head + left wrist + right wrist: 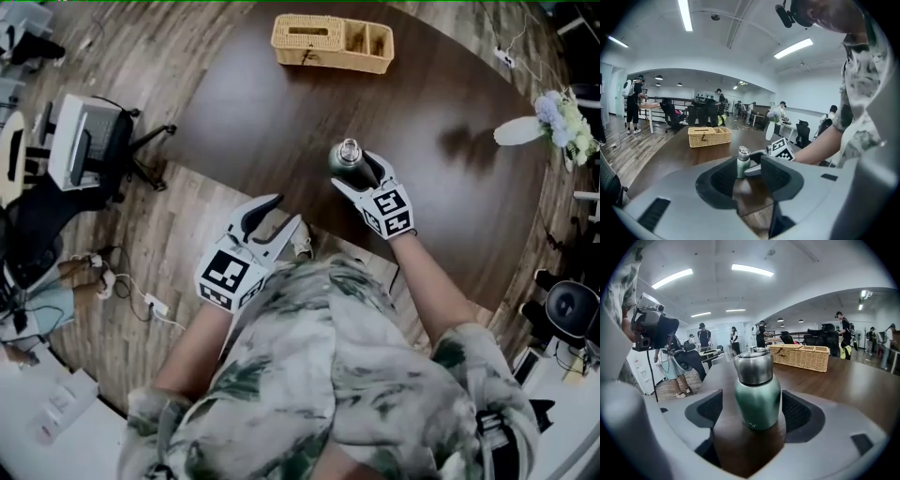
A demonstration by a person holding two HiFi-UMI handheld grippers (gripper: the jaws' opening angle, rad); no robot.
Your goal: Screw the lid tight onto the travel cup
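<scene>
Right gripper [367, 180]: jaws wide apart, released, one pad on each side of the cup [757, 401], neither touching it. Left gripper [281, 220]: jaws part open, nothing between them, held back by the table's near edge, apart from the cup. Cup stands upright on the table [253, 103], steel lid [753, 365] seated on top. Whether the threads are fully home I cannot tell.

Judgement: tightening needs a grip on the lid, not the green body, so I should lift my right jaws to lid height before closing. My left should clamp the body to stop it spinning. Both kept level, to avoid tipping.

Room: basket [332, 42] at the far side, flowers [562, 117] well to the right, bare wood between. Near edge lies not far behind the cup, so no dragging toward me.
</scene>
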